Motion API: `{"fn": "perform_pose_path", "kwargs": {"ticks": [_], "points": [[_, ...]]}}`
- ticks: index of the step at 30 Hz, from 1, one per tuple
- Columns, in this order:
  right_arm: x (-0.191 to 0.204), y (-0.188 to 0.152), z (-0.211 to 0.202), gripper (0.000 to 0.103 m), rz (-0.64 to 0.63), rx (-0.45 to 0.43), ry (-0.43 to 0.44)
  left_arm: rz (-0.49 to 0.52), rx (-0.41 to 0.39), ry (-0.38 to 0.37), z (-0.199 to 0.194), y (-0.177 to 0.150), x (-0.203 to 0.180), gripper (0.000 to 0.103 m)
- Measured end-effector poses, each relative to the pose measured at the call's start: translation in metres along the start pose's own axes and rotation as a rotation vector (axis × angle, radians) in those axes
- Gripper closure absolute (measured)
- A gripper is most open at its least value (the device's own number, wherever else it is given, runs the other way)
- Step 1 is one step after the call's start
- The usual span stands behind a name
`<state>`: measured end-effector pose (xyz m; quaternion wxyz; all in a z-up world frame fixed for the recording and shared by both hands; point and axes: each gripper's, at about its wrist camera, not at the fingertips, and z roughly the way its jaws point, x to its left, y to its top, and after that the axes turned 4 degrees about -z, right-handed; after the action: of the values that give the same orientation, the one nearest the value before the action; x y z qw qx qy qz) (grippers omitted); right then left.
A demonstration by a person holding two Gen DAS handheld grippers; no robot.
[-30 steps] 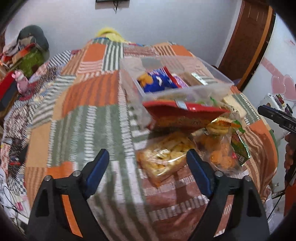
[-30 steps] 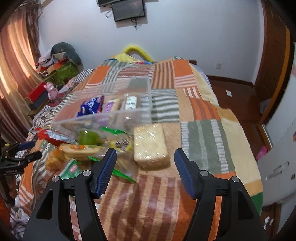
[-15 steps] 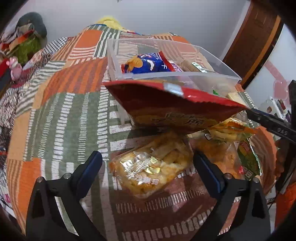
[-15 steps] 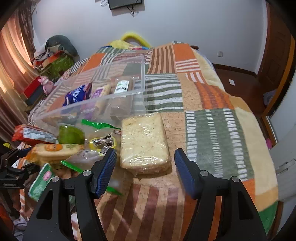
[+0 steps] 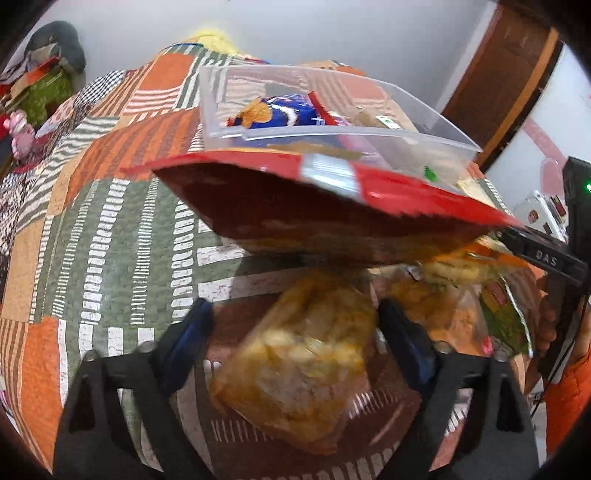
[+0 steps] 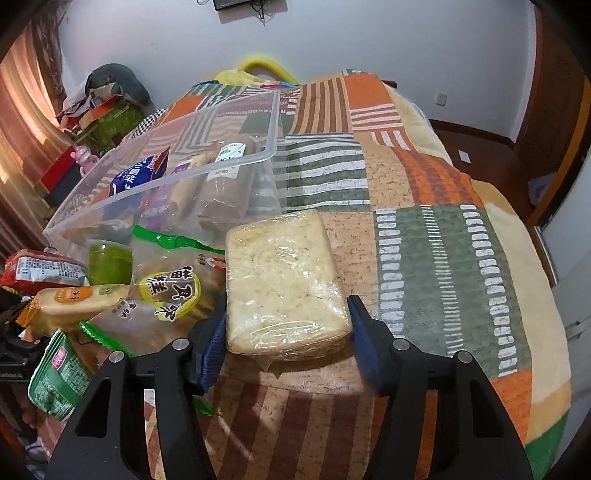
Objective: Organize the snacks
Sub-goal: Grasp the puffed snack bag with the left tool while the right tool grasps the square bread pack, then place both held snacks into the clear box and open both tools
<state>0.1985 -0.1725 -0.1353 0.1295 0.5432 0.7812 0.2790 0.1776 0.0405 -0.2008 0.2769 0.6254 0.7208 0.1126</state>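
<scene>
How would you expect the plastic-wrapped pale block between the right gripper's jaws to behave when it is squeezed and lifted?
The wrapped block looks crumbly, so it may dent or break under a hard squeeze. Its glossy film probably makes it slippery. Its flat slab shape should keep it from rolling.

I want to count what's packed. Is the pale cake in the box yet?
Out. The cake lies on the blanket beside the box.

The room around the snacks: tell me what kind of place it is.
Most likely a bedroom at home. The snacks lie on a bed under a patchwork blanket, a wall-mounted screen hangs overhead, and clothes are piled by the curtained window.
</scene>
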Motion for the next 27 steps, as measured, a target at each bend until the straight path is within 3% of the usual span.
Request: {"fn": "perform_pose_path", "kwargs": {"ticks": [6,14,27], "points": [[-0.001,-0.005,-0.009,0.048,0.001,-0.007,0.005,0.031,-0.003,0.0,-0.013,-0.005,-0.002,0.052],[-0.003,-0.007,-0.027,0.05,0.022,-0.039,0.012,0.017,-0.038,0.041,-0.035,-0.013,0.014,0.052],[0.009,0.008,-0.053,0.05,0.006,-0.133,0.005,-0.011,-0.186,0.094,-0.094,0.005,0.033,0.053]]}}
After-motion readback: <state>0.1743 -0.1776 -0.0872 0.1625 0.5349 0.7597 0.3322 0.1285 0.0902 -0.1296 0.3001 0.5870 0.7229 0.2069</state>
